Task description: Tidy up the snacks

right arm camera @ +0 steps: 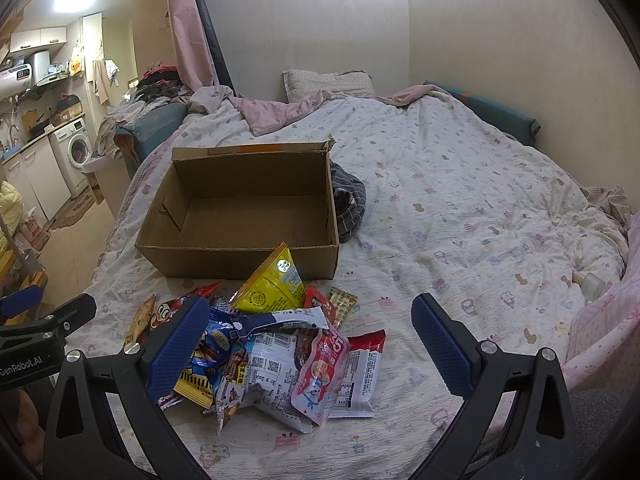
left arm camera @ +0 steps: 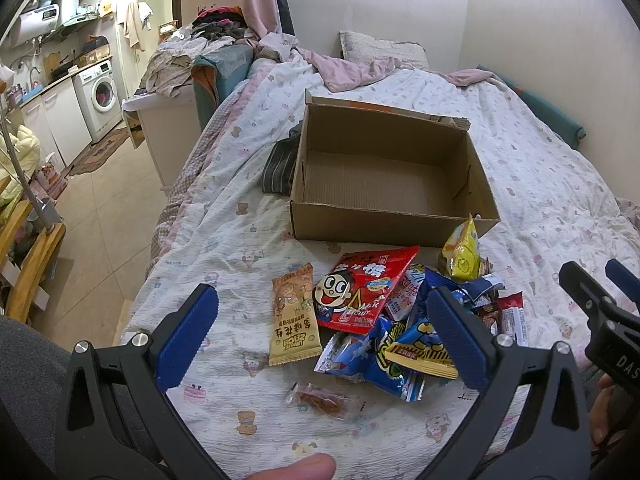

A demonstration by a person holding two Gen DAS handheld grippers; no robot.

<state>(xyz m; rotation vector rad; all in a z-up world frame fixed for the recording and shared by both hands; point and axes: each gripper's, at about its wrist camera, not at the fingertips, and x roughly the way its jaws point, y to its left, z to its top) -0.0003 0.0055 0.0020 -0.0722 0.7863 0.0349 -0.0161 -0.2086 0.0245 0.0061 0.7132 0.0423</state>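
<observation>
An open, empty cardboard box (left arm camera: pixel 384 176) (right arm camera: pixel 240 216) sits on the bed. In front of it lies a heap of snack packets: a red cartoon-face bag (left arm camera: pixel 360 288), a tan peanut packet (left arm camera: pixel 294 316), a yellow bag (left arm camera: pixel 462 254) (right arm camera: pixel 272 286), blue packets (left arm camera: pixel 400 356) (right arm camera: pixel 208 352), a pink pouch (right arm camera: pixel 320 372), a white-and-red bar (right arm camera: pixel 362 372), and a small clear-wrapped snack (left arm camera: pixel 324 400). My left gripper (left arm camera: pixel 324 310) is open above the pile's left part, holding nothing. My right gripper (right arm camera: pixel 308 316) is open over the pile's right part, also holding nothing.
The bed quilt (right arm camera: pixel 460 208) spreads wide to the right of the box. A dark striped cloth (left arm camera: pixel 280 164) (right arm camera: pixel 350 204) lies beside the box. A pillow (right arm camera: pixel 328 82) rests at the wall. The bed's left edge drops to a tiled floor (left arm camera: pixel 104 216) with a washing machine (left arm camera: pixel 100 96).
</observation>
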